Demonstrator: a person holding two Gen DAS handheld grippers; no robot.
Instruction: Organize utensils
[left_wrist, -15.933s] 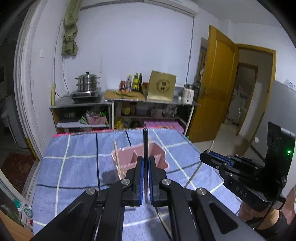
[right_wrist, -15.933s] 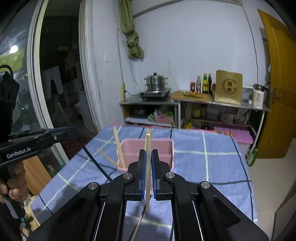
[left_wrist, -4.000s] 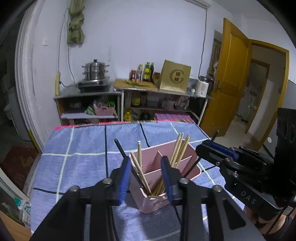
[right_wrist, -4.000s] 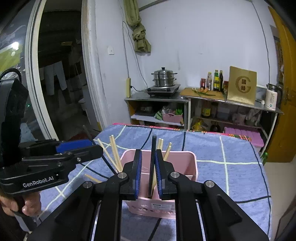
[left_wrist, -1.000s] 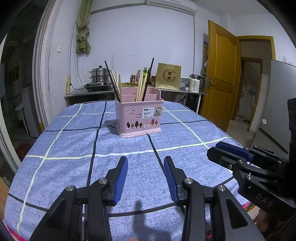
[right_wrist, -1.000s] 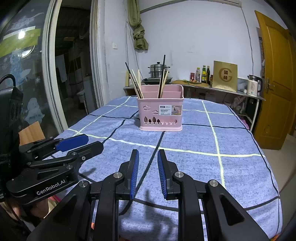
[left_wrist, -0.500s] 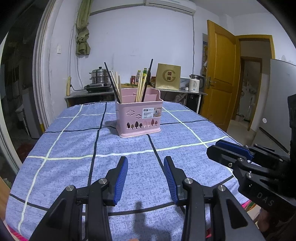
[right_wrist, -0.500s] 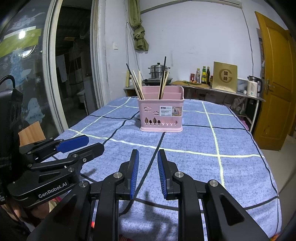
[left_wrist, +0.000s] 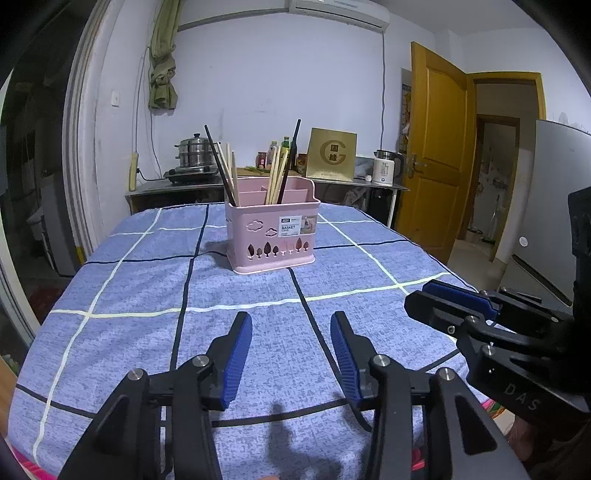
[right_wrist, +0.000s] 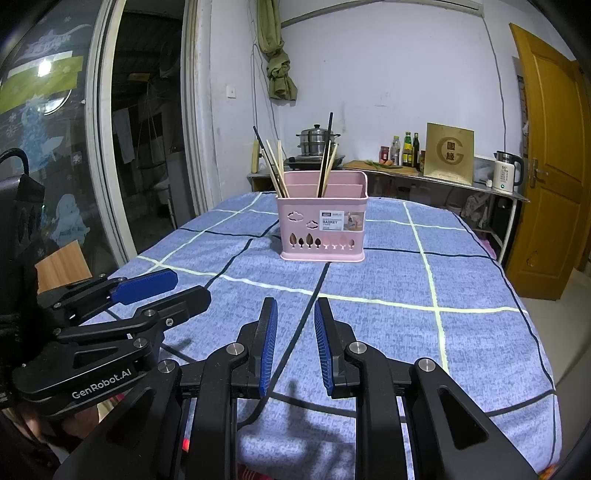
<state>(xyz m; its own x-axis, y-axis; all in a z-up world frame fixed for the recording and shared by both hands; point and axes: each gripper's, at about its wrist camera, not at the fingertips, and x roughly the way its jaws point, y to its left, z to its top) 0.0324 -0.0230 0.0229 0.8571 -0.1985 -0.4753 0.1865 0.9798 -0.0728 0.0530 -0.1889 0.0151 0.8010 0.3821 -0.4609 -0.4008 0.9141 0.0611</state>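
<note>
chopsticks (left_wrist: 232, 173) lower ends hidden inside basket (left_wrist: 271, 236), label print (right_wrist: 334, 220) too small

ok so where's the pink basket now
The pink basket stands upright mid-table on the blue checked cloth, centre of both wrist views, chopsticks in it, well beyond both tongs.

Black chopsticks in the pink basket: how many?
2. One black chopstick leans left in the basket's left compartment; the other black chopstick stands among the wooden ones further right. More may be hidden.

Both wrist views face the distant pink basket (left_wrist: 271, 236) side by side.
</note>
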